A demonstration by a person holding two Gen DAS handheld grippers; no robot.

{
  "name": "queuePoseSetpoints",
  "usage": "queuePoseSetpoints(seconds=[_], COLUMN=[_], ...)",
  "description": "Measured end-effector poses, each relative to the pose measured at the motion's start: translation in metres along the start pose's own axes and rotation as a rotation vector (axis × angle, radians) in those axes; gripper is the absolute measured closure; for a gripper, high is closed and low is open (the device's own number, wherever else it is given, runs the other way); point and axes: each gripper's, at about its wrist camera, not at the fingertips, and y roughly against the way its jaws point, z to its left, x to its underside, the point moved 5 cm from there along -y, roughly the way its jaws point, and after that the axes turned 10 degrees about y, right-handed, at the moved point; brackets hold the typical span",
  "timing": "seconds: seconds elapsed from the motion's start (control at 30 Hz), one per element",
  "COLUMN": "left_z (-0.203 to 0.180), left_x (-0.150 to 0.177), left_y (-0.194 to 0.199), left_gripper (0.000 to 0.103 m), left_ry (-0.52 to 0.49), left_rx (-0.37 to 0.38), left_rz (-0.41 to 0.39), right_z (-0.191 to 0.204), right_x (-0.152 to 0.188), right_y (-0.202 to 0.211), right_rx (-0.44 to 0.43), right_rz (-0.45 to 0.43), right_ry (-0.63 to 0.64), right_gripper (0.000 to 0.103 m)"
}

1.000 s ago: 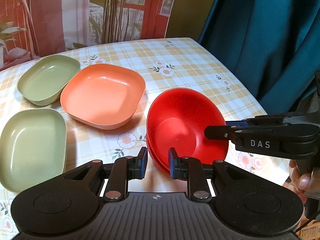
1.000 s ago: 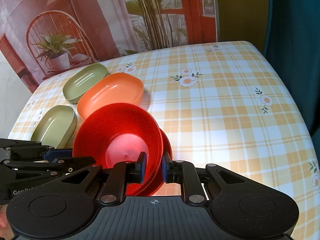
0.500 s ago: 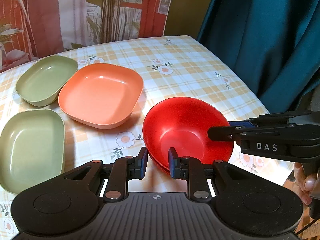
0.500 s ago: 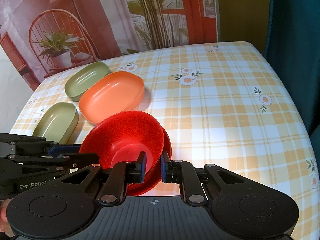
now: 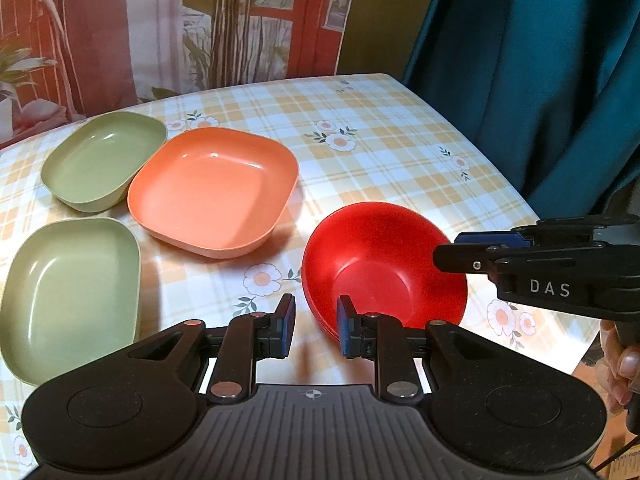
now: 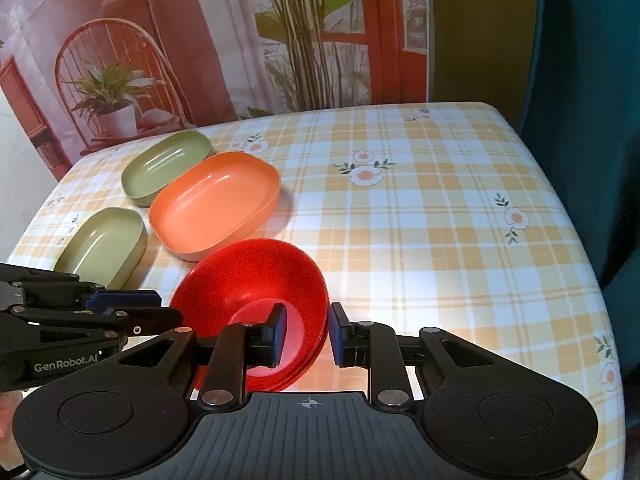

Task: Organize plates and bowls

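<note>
A stack of red bowls (image 5: pixel 380 272) (image 6: pixel 248 280) rests level near the table's front edge. My right gripper (image 6: pixel 308 336) straddles the top bowl's near rim, one finger inside and one outside. Its jaws are opening and the pads no longer press the rim. In the left wrist view that right gripper (image 5: pixel 446 256) reaches in over the stack's right rim. My left gripper (image 5: pixel 316 330) hovers open just left of the stack, nothing held; it shows as the left gripper (image 6: pixel 160 314) in the right wrist view.
An orange square dish (image 5: pixel 216 192) (image 6: pixel 216 204) lies left of the stack, with two green dishes (image 5: pixel 104 160) (image 5: pixel 68 292) beyond it. The checked tablecloth (image 6: pixel 440 240) is bare to the right. A teal curtain (image 5: pixel 540 80) hangs past the right edge. A hand (image 5: pixel 624 368) holds the right gripper.
The top red bowl, held tilted and raised by my right gripper, came down and now sits nested in the stack. The right jaws have widened off its rim. My left gripper stayed put.
</note>
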Motion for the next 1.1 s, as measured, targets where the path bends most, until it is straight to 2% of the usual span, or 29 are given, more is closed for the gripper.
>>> queuePoseSetpoints(seconds=[0.2, 0.47, 0.83, 1.1], left_z=[0.002, 0.022, 0.095, 0.140], left_x=[-0.001, -0.016, -0.033, -0.044], left_y=[0.004, 0.033, 0.072, 0.075], left_gripper=[0.079, 0.079, 0.079, 0.079], left_ry=[0.009, 0.021, 0.087, 0.125], left_rx=[-0.001, -0.019, -0.118, -0.171], left_rz=[-0.012, -0.094, -0.164, -0.156], right_z=[-0.002, 0.016, 0.047, 0.061], right_x=[0.000, -0.016, -0.033, -0.044], right_y=[0.002, 0.008, -0.009, -0.028], right_rx=[0.004, -0.026, -0.093, -0.107], right_rz=[-0.016, -0.072, -0.085, -0.061], right_ry=[-0.012, 0.013, 0.029, 0.060], right_gripper=[0.081, 0.081, 0.081, 0.081])
